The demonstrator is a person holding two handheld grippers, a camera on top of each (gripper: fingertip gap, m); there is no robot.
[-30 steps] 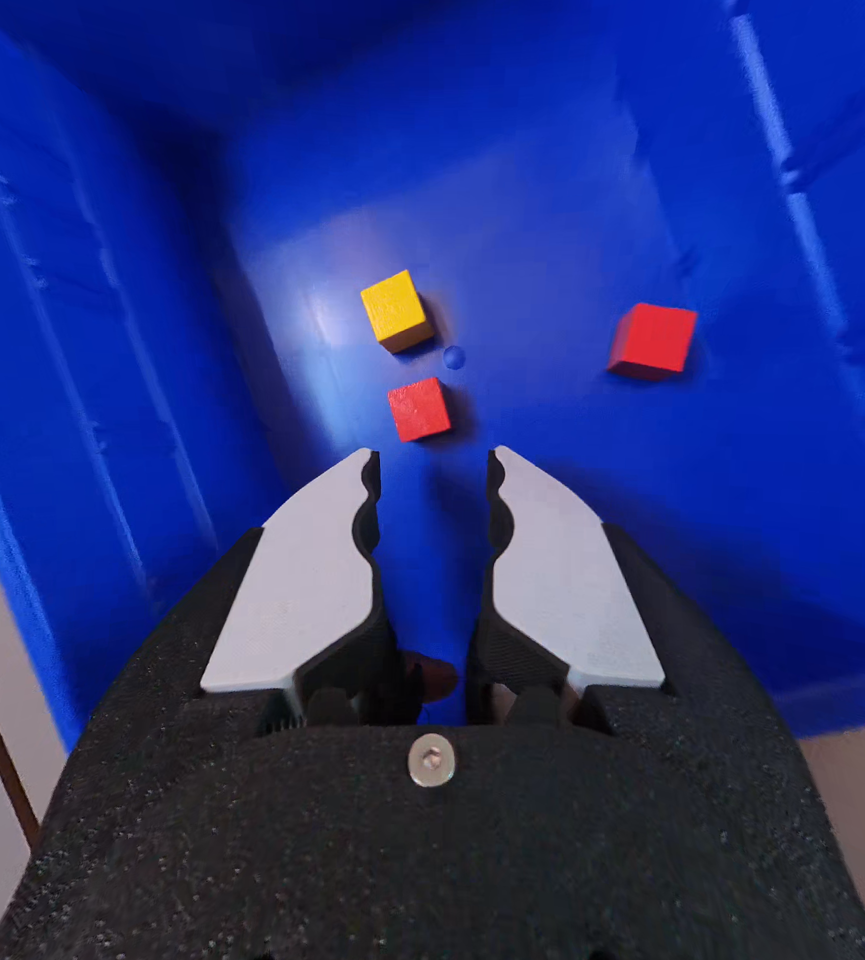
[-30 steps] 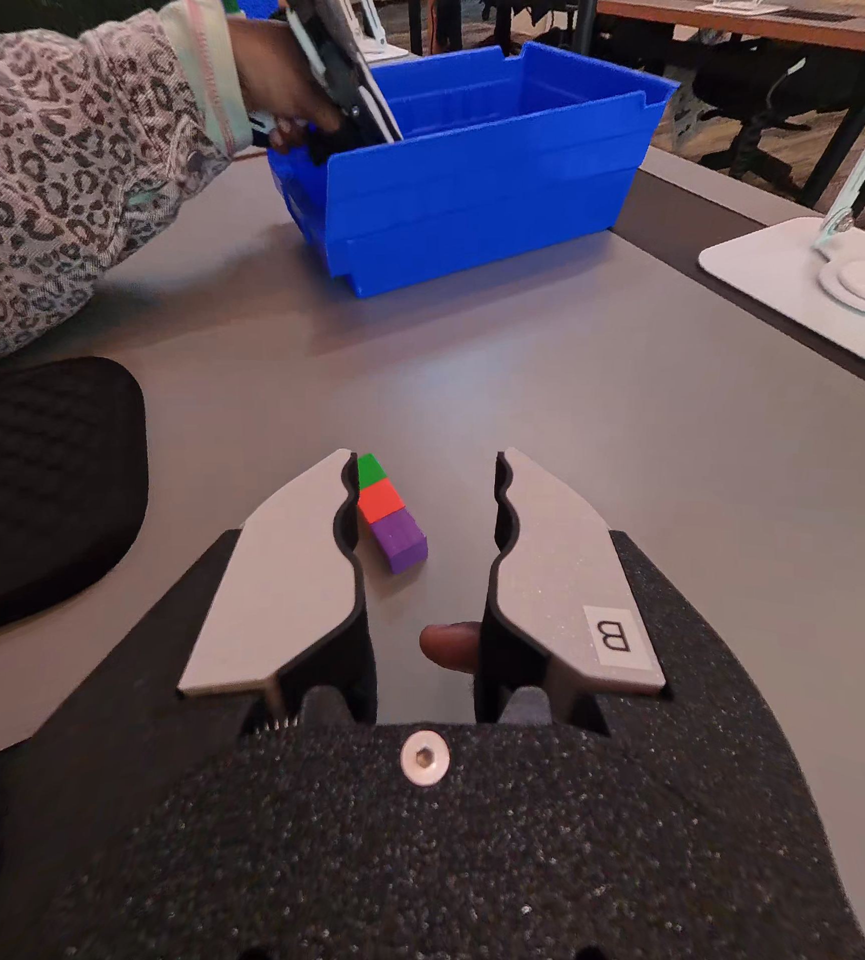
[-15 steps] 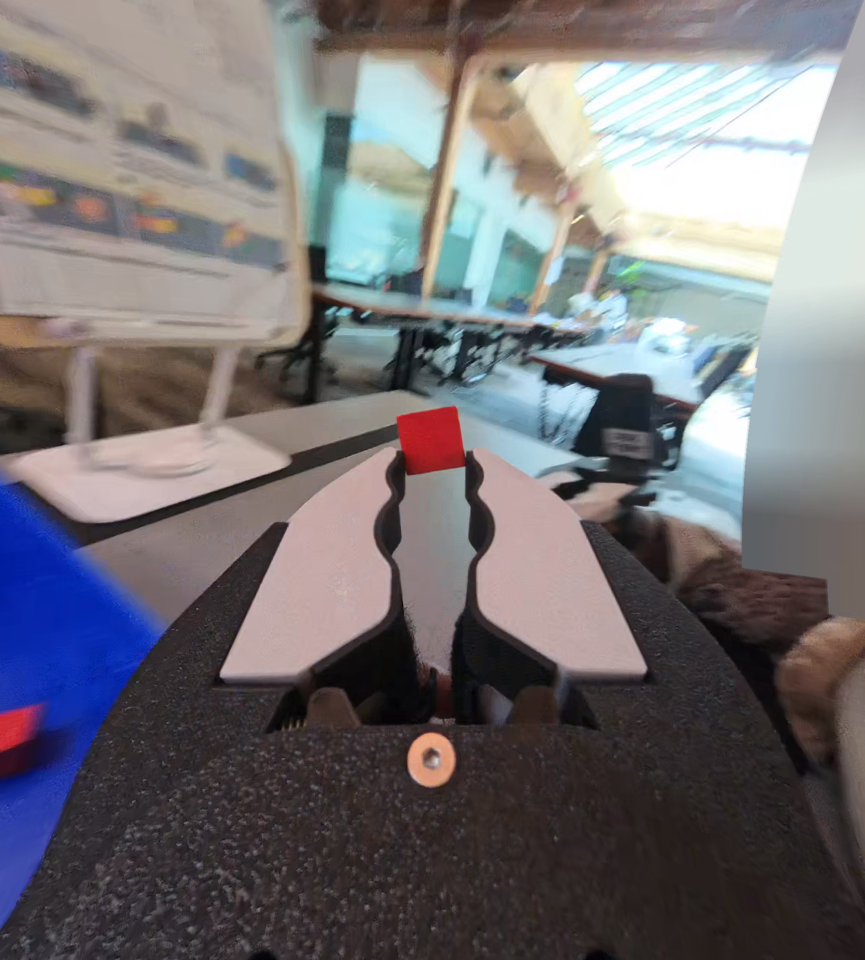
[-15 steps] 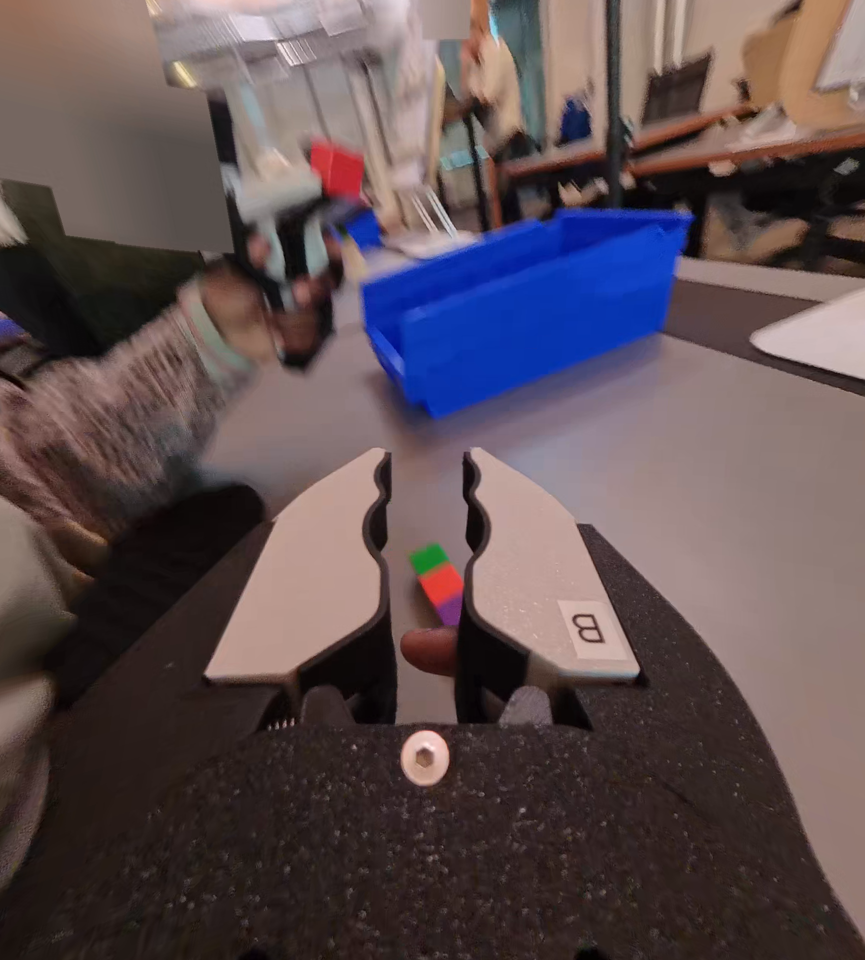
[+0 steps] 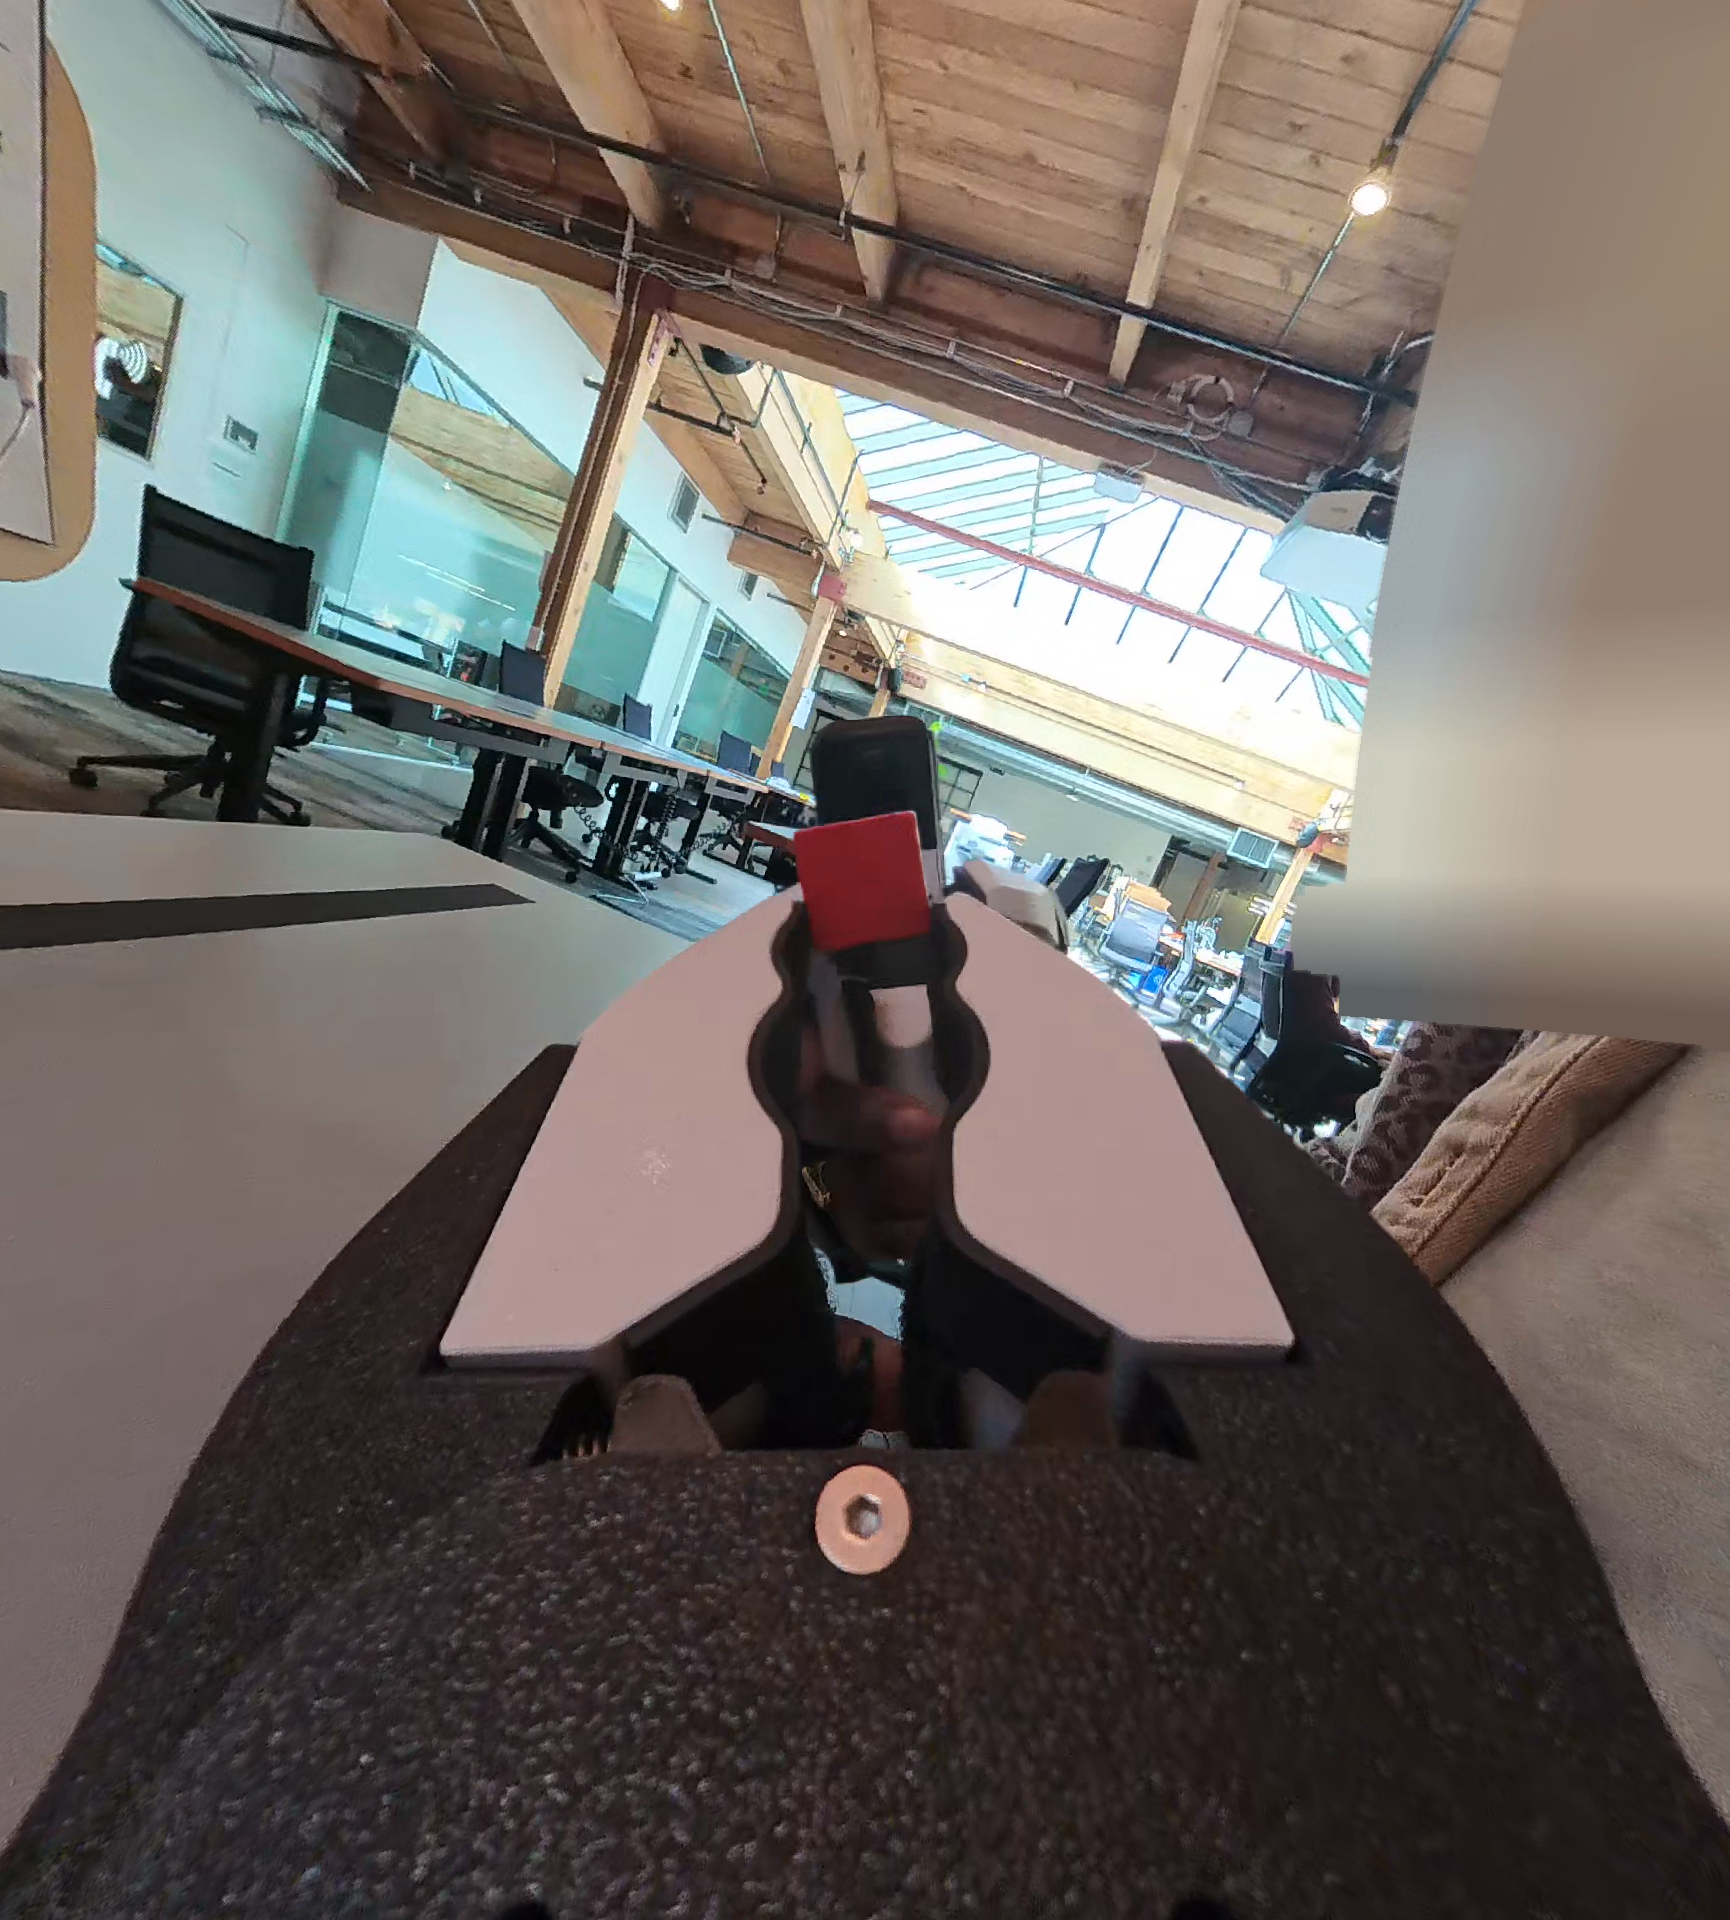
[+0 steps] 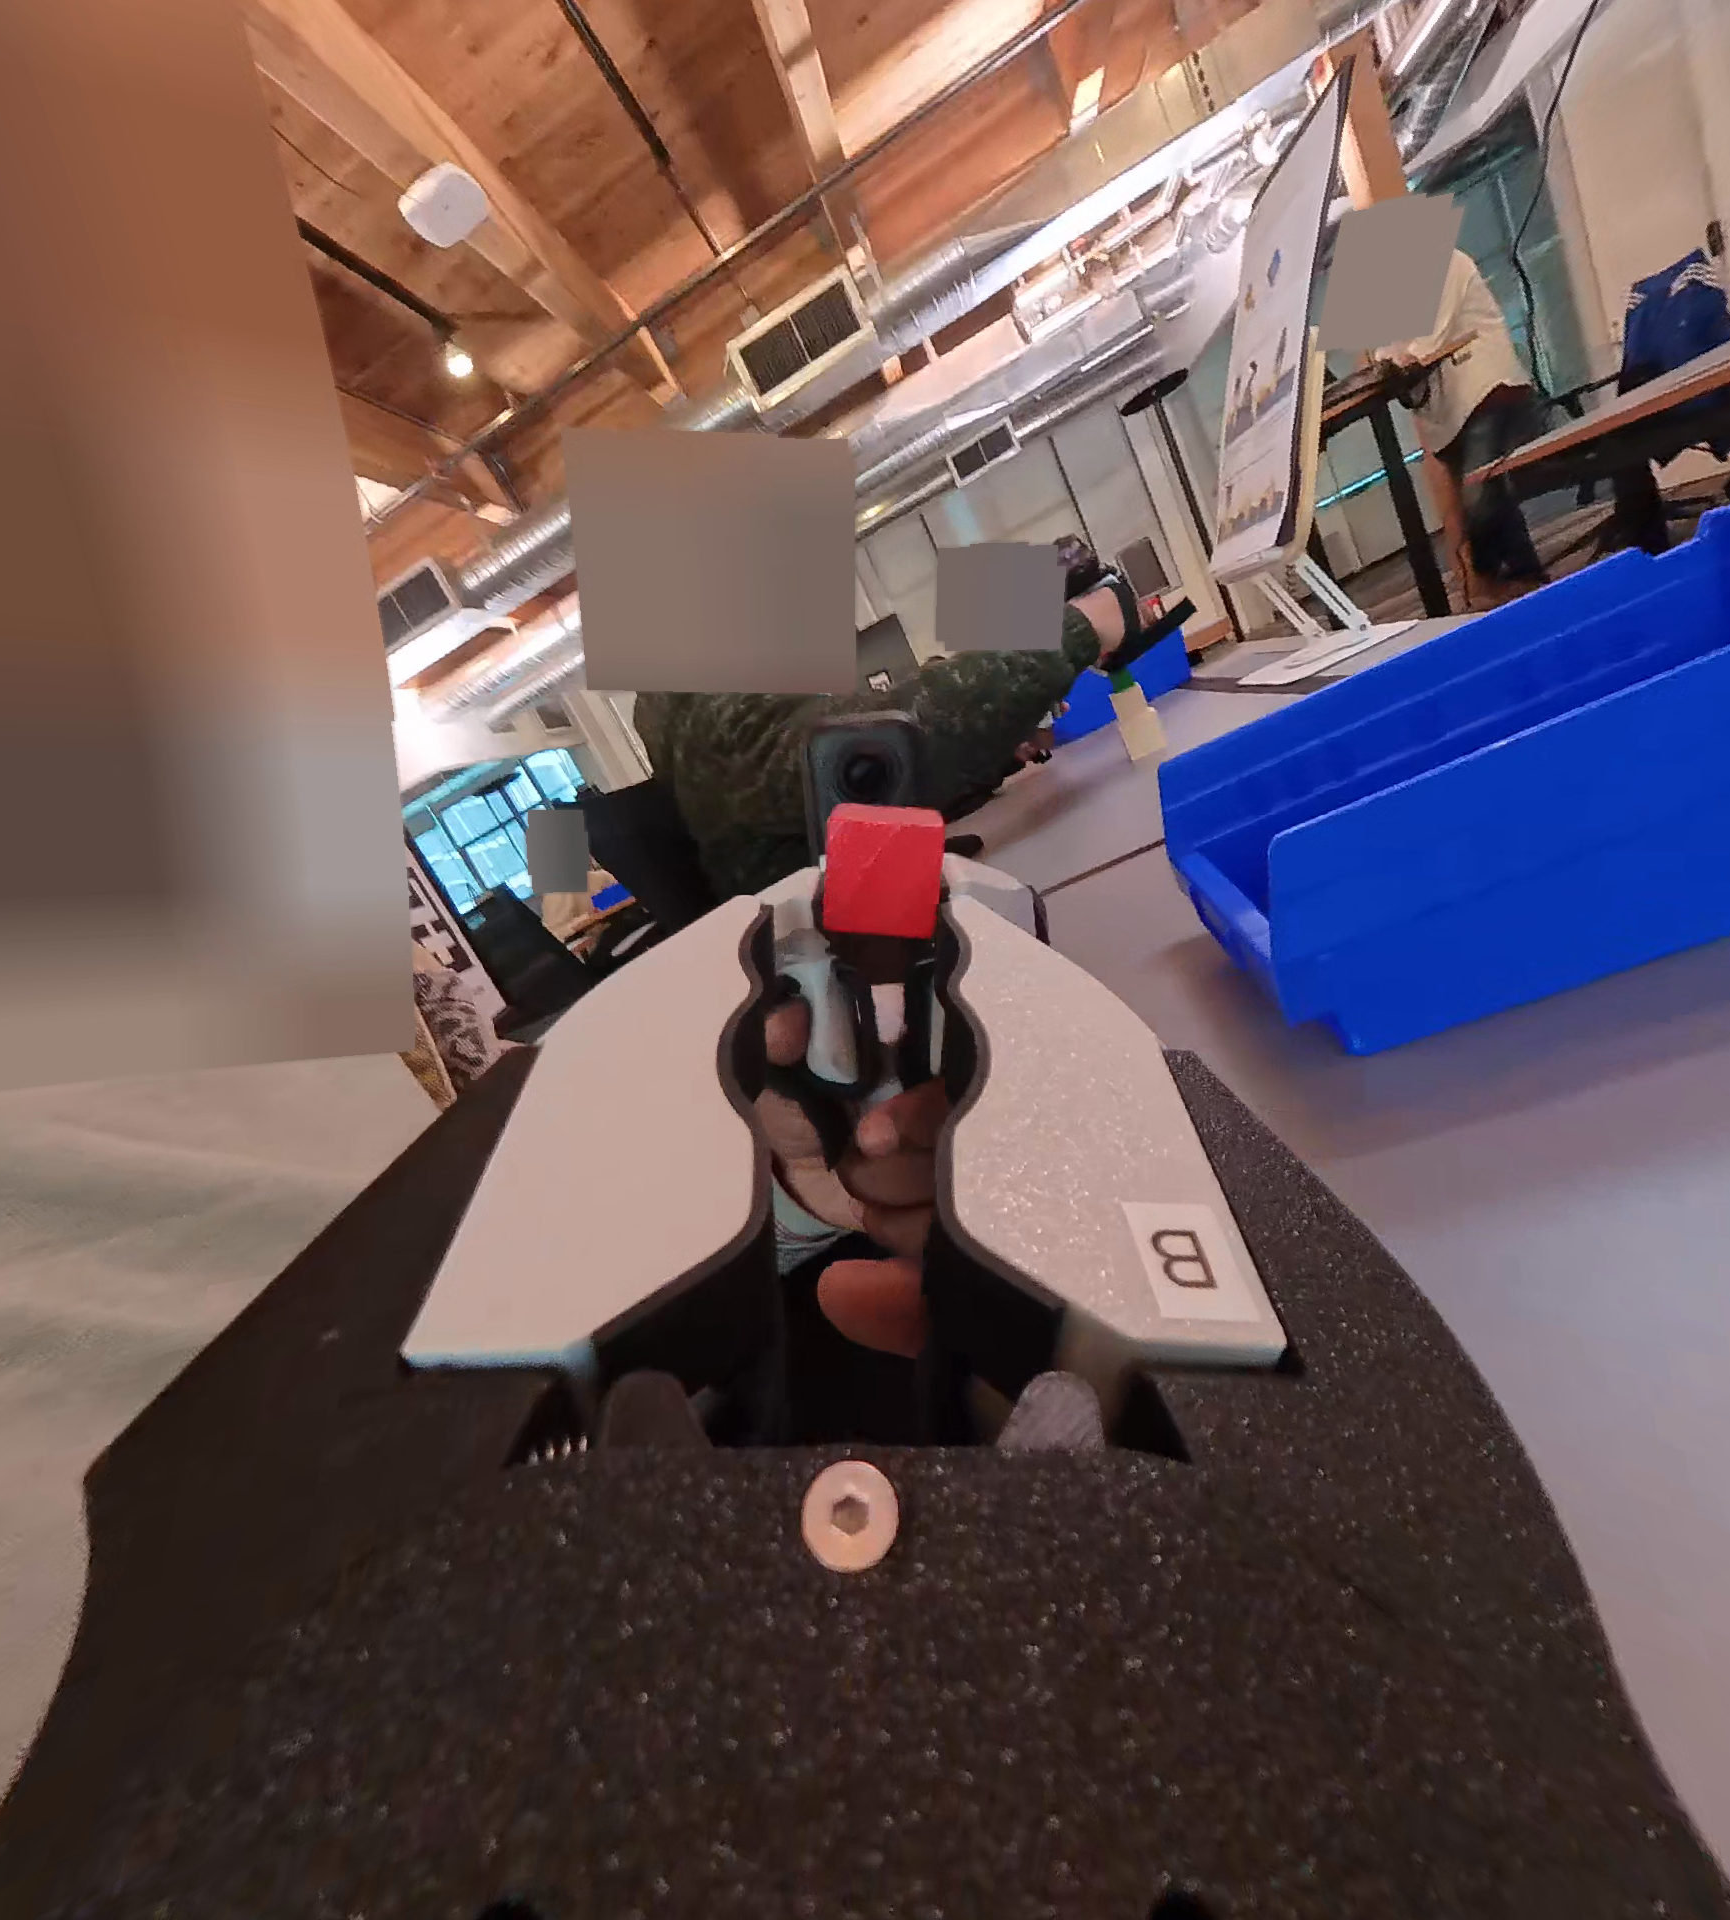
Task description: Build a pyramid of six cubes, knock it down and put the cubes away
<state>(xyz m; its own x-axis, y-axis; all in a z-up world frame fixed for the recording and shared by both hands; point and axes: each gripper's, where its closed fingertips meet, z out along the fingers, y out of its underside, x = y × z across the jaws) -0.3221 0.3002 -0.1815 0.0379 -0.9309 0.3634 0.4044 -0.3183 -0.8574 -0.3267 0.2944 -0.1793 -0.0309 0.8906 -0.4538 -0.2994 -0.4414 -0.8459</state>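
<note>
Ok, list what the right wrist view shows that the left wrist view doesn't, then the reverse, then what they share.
Only the right wrist view: the blue bin on the table, a poster on a stand, and ceiling ducts.
Only the left wrist view: long desks with black chairs and a skylight.
Both: the red cube at the tips of the view's own gripper, with the other gripper's camera right behind it. The left gripper clamps the cube. Whether the right gripper grips it is unclear.

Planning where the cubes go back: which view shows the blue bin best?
The right wrist view: the blue bin fills the right side, with its outer walls and rim visible. The left wrist view shows none of it.
</note>
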